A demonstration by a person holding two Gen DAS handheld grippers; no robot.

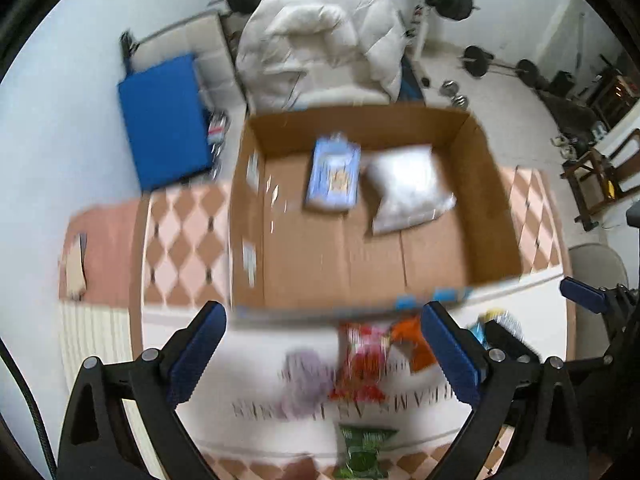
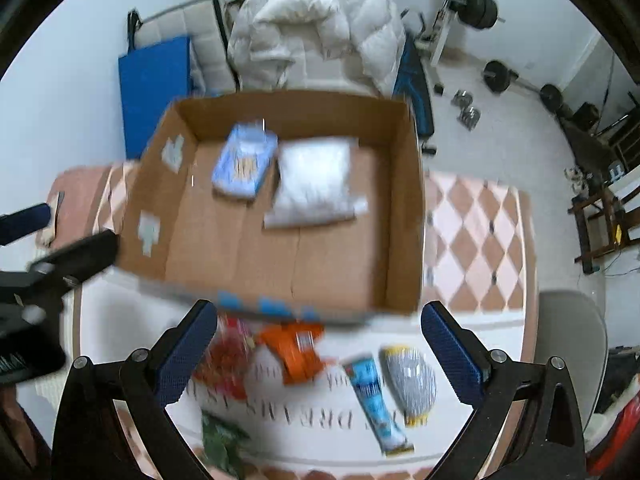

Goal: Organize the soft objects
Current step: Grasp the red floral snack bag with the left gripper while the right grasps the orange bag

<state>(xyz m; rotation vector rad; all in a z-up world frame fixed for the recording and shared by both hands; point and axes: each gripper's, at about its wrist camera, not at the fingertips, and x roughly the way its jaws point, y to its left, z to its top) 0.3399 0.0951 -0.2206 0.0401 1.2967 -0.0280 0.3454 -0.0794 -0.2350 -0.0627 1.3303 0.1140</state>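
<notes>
An open cardboard box [image 1: 492, 200] [image 2: 404, 216] sits on the table and holds a light blue packet [image 1: 334, 174] [image 2: 244, 166] and a white pillow-like bag [image 1: 408, 188] [image 2: 314, 182]. In front of it, on a white printed cloth, lie a red packet [image 1: 360, 364] [image 2: 226, 358], an orange packet [image 1: 416, 344] [image 2: 298, 350], a green packet [image 1: 362, 452] [image 2: 222, 440], a purple soft item [image 1: 306, 372], a blue tube [image 2: 376, 400] and a grey-and-yellow glove [image 2: 410, 382]. My left gripper [image 1: 324, 356] and right gripper [image 2: 320, 354] hover open and empty above these.
The table has a pink and brown diamond-pattern cloth [image 1: 180, 240] [image 2: 476, 240]. Behind it are a white duvet on a chair [image 1: 324, 44], a blue mat [image 1: 164, 120], and barbell weights on the floor [image 2: 516, 80]. A grey chair [image 2: 572, 328] stands at the right.
</notes>
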